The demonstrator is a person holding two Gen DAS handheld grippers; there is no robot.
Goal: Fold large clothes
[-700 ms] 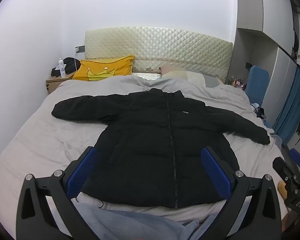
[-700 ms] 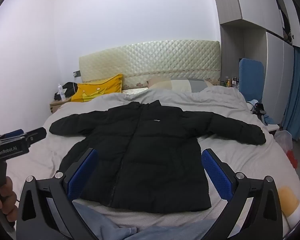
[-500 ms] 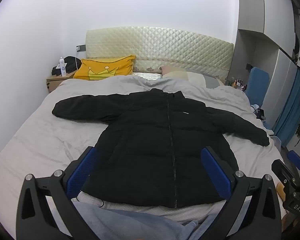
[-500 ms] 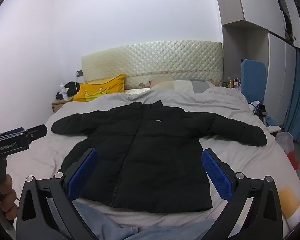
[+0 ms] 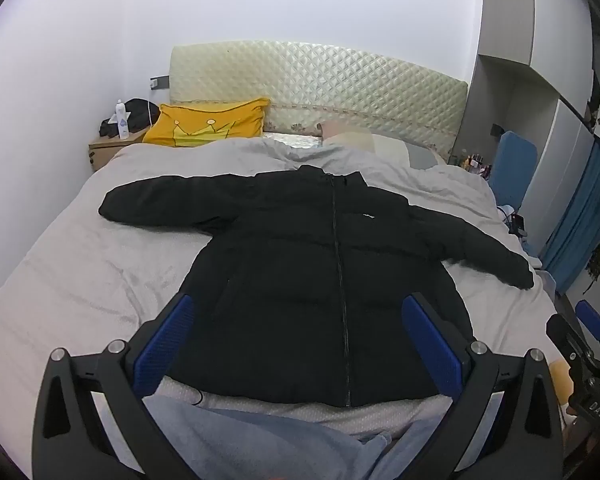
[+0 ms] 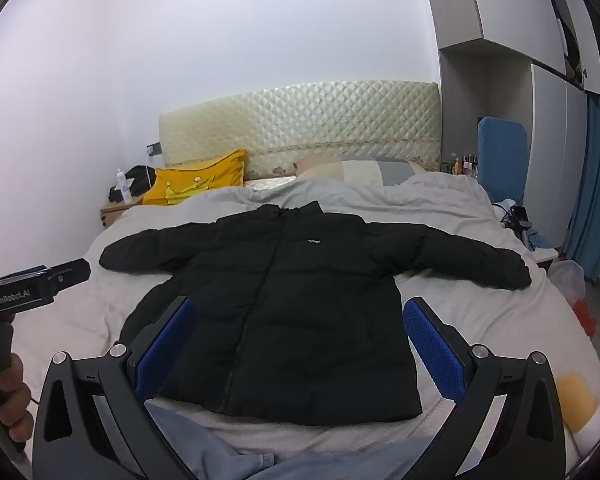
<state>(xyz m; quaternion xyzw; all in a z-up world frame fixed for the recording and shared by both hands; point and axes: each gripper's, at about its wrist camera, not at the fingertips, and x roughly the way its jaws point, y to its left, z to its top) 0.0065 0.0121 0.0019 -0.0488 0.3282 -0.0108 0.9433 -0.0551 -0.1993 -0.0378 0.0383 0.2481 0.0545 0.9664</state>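
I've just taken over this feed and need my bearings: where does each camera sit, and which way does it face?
Left wrist: rides the left gripper at the foot of the bed, facing the headboard, angled down over the black jacket; open jaws, right gripper at the right edge.
Right wrist: on the right gripper, same heading, slightly to the right; open jaws, left gripper and the hand holding it at the left edge.
Shared: jacket, bed, headboard, yellow pillow.
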